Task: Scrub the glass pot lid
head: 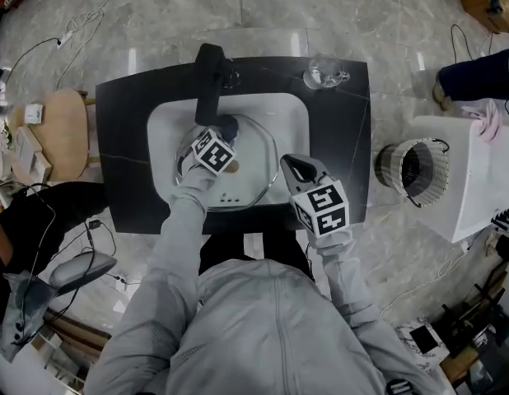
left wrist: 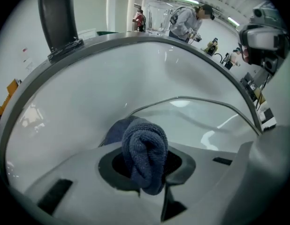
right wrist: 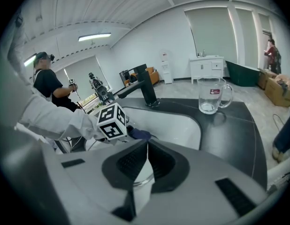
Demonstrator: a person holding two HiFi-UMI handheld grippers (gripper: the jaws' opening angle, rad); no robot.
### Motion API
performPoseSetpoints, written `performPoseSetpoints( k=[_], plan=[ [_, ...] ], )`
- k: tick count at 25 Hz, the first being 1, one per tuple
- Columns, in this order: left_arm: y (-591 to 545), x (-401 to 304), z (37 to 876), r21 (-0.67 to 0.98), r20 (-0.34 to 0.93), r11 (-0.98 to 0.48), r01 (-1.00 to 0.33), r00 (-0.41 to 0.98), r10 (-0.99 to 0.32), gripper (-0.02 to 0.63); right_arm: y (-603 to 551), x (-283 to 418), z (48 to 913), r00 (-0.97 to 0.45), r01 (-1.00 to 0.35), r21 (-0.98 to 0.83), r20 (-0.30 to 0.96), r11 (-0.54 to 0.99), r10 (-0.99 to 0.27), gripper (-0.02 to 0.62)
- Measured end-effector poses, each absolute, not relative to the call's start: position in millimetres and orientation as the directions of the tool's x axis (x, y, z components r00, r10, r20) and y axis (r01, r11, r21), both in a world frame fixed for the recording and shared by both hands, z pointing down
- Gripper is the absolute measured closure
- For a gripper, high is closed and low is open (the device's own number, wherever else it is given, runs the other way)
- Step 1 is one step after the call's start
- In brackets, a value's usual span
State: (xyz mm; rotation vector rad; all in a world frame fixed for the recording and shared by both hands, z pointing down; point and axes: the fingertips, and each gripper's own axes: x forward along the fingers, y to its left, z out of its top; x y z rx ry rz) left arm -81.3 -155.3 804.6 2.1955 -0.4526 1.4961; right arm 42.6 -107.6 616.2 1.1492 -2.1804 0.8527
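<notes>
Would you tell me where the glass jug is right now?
In the head view, the jug stands on the black counter behind the sink, right of the faucet.

probably a test lab: freestanding sink (head: 291, 118), loose floor cables (head: 77, 25).

Dark blue knit cloth (left wrist: 145, 149), centre of left gripper view. White sink (head: 287, 118) set in black countertop (head: 131, 105) with faint pale veining. Black faucet (head: 209, 76). Clear glass pot lid (head: 259, 175), silver rim. Left gripper (left wrist: 146, 172) and right gripper (right wrist: 146, 146): pale grey shells, black pads. Black-and-white square markers on cubes (head: 322, 206). Clear glass mug (head: 324, 75), top right of centre. Grey marbled floor (head: 320, 6).
</notes>
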Motion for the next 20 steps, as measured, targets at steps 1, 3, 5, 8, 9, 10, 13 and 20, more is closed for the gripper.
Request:
performPoseSetpoints(
  k=[1,3,5,8,9,10,13,20],
  plan=[
    [-154.0,-75.3,803.5,0.192,0.928,-0.840,-0.507,0.372,-0.012,0.512,-108.1,45.4,616.2,-0.496,-0.854,-0.283,0.695,0.436,-0.521,0.566],
    [-150.4,-62.7,800.3,0.223,0.919,-0.833,-0.506,0.395,0.006,0.512,-109.6,49.8,615.5,-0.490,-0.858,-0.279,0.697,0.431,-0.524,0.566],
    [-145.1,-49.1,796.4,0.247,0.908,-0.838,-0.486,0.419,0.024,0.512,-111.1,53.1,614.2,-0.485,-0.861,-0.274,0.697,0.429,-0.528,0.566],
    [-137.0,-30.5,789.9,0.280,0.885,-0.844,-0.456,0.463,0.044,0.512,-112.1,57.9,610.8,-0.480,-0.863,-0.268,0.697,0.429,-0.532,0.566],
    [-135.4,-25.6,787.6,0.289,0.877,-0.844,-0.452,0.477,0.045,0.512,-111.9,59.3,609.4,-0.479,-0.864,-0.265,0.697,0.429,-0.534,0.566],
    [-134.1,-21.3,785.4,0.297,0.870,-0.843,-0.449,0.491,0.045,0.512,-111.5,60.5,608.3,-0.477,-0.865,-0.262,0.697,0.429,-0.535,0.566],
    [-126.5,-8.6,778.9,0.335,0.845,-0.835,-0.437,0.530,0.061,0.512,-109.3,62.7,606.2,-0.469,-0.869,-0.254,0.700,0.426,-0.539,0.566],
    [-107.7,1.9,773.0,0.354,0.844,-0.834,-0.423,0.529,0.090,0.512,-101.6,59.0,602.1,-0.464,-0.870,-0.246,0.700,0.426,-0.543,0.566]
  ],
)
